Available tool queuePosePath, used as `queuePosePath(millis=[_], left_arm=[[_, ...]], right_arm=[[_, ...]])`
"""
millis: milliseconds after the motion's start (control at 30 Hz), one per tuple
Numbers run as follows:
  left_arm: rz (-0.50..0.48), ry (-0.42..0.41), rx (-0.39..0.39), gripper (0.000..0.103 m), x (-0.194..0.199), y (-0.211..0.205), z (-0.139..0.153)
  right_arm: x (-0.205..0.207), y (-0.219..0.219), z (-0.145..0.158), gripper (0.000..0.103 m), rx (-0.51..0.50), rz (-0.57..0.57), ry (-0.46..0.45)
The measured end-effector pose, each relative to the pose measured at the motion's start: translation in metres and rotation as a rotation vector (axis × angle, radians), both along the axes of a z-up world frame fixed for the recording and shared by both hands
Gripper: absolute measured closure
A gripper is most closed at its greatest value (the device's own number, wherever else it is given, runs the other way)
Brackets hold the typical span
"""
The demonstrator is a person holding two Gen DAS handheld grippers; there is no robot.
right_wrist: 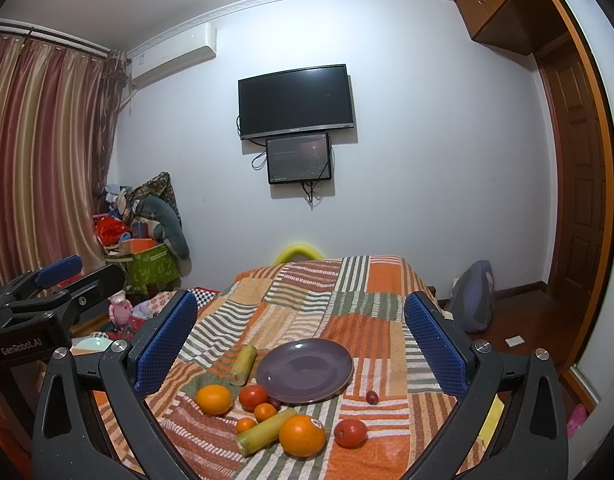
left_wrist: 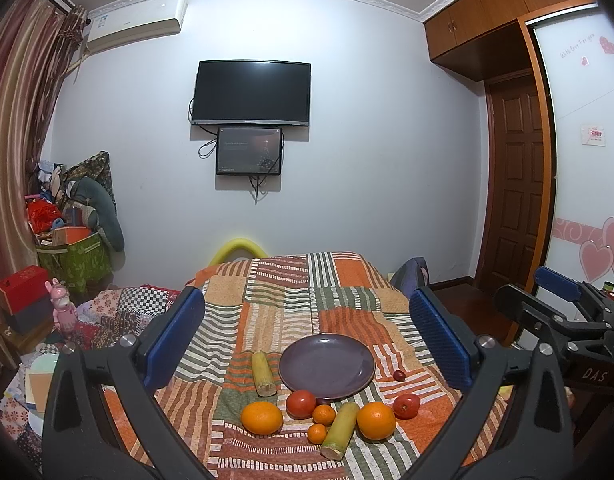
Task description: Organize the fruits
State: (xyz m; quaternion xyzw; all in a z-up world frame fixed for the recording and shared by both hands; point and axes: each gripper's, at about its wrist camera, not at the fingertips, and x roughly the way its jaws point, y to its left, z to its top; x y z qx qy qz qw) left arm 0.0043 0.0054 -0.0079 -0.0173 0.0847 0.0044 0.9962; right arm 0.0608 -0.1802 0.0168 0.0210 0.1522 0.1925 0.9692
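An empty purple plate (left_wrist: 327,366) (right_wrist: 305,372) lies on the patchwork cloth. In front of it lie two oranges (left_wrist: 262,418) (left_wrist: 376,420), two tomatoes (left_wrist: 301,403) (left_wrist: 406,405), two small mandarins (left_wrist: 324,415) (left_wrist: 317,433) and two sugarcane pieces (left_wrist: 263,374) (left_wrist: 341,430). A small dark red fruit (left_wrist: 399,375) sits right of the plate. My left gripper (left_wrist: 307,344) is open and empty, held above and short of the fruit. My right gripper (right_wrist: 301,344) is open and empty, likewise above the fruit. It also shows at the right edge of the left wrist view (left_wrist: 563,308).
The cloth-covered table (left_wrist: 291,280) runs toward a wall with a TV (left_wrist: 251,92). A cluttered bed (left_wrist: 107,312) and boxes lie left. A bag (right_wrist: 473,300) and wooden floor are right of the table, with a door (left_wrist: 515,184) beyond.
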Motion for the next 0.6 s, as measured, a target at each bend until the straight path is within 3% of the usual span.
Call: queuePosePath(millis=[600], left_arm=[[0.001,0.007,-0.004,0.0,0.0006,0.0013,0.0]], right_arm=[[0.0016,0.0007,-0.0022,0.0,0.003,0.002,0.006]])
